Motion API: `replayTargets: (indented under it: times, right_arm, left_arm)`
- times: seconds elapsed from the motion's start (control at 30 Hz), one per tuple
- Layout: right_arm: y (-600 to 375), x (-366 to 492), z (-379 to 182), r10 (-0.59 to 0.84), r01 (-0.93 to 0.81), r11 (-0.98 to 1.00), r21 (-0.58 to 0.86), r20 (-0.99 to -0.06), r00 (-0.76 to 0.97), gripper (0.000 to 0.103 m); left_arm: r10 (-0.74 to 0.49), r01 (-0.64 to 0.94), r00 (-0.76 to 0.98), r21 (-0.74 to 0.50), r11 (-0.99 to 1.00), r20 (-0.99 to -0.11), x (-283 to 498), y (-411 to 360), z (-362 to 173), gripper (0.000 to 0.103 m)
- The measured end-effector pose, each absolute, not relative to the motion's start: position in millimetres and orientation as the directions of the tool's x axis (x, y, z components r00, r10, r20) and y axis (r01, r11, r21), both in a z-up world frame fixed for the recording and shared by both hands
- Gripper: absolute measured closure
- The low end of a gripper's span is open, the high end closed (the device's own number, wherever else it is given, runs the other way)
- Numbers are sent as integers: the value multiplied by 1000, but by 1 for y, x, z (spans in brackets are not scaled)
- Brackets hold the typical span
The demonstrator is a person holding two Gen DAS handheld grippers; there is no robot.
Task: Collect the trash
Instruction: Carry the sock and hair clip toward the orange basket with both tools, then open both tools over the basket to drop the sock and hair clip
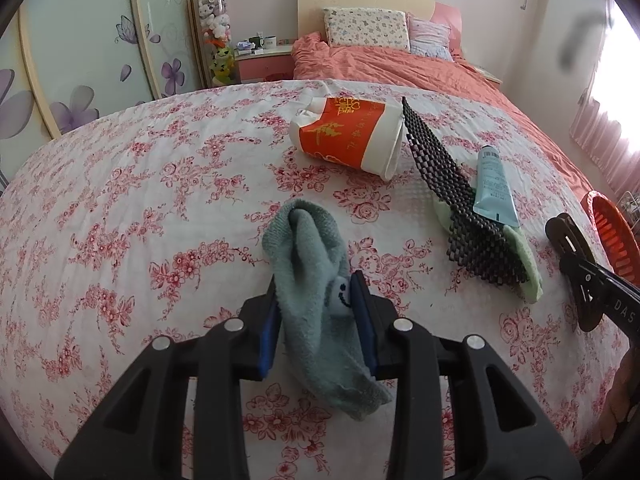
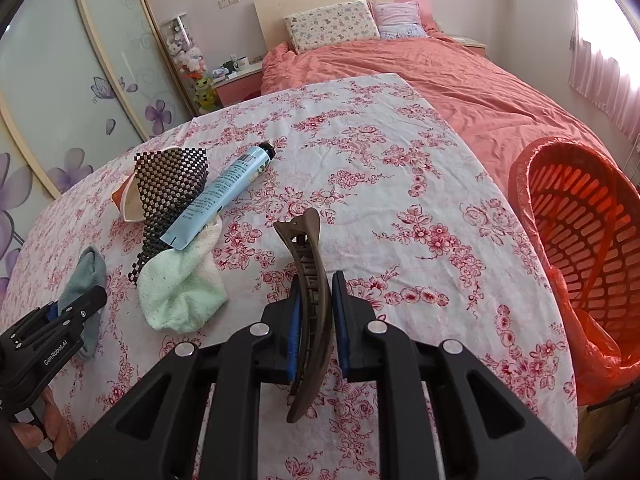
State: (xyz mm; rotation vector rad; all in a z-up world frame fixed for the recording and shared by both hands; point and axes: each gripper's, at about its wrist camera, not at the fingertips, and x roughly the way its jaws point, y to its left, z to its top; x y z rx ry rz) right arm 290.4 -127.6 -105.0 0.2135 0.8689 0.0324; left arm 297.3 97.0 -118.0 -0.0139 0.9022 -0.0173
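Note:
My left gripper (image 1: pixel 316 292) is shut on a grey-blue sock (image 1: pixel 310 264) that hangs between its blue pads over the floral cloth. My right gripper (image 2: pixel 314 284) is shut on a brown hair clip (image 2: pixel 308 280), held upright above the cloth; it also shows in the left wrist view (image 1: pixel 572 264). A crushed orange and white paper cup (image 1: pixel 348 136) lies on its side. A black mesh mat (image 1: pixel 452 196), a blue tube (image 1: pixel 494 184) and a pale green sock (image 2: pixel 180 284) lie in a pile. An orange basket (image 2: pixel 588 216) lined with a red bag stands at the right.
The floral cloth (image 2: pixel 400 184) covers a surface at the foot of a bed with a salmon quilt (image 2: pixel 460 80) and pillows. A wardrobe with flower decals (image 1: pixel 80 60) stands left. A nightstand (image 1: pixel 264 60) with mugs is at the back.

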Motion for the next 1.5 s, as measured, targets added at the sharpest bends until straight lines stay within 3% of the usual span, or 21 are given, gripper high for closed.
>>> replayTargets:
  times: [0.13,0.27,0.8,1.5]
  right_arm:
    - [-126,288,-104,121,42,980,195,-749,651,89]
    - [-128,282,-100,129,39,977,208,-731,670,90]
    - [-151,245,-52,127,36,972,233,-647,752,90]
    - [-233,191,-11,16,162,948,275,-548,836,90]
  left_arm:
    - [-38,31,624,-25,999,-781,296,98,-117,86]
    - [-41,32,627,-27,999,-778,294,96,-115,90]
    - [-105,113,710,-34,993,-697,265,54,-54,91]
    - [-363,389,729,-84,917,-580,225,-74,17,91]
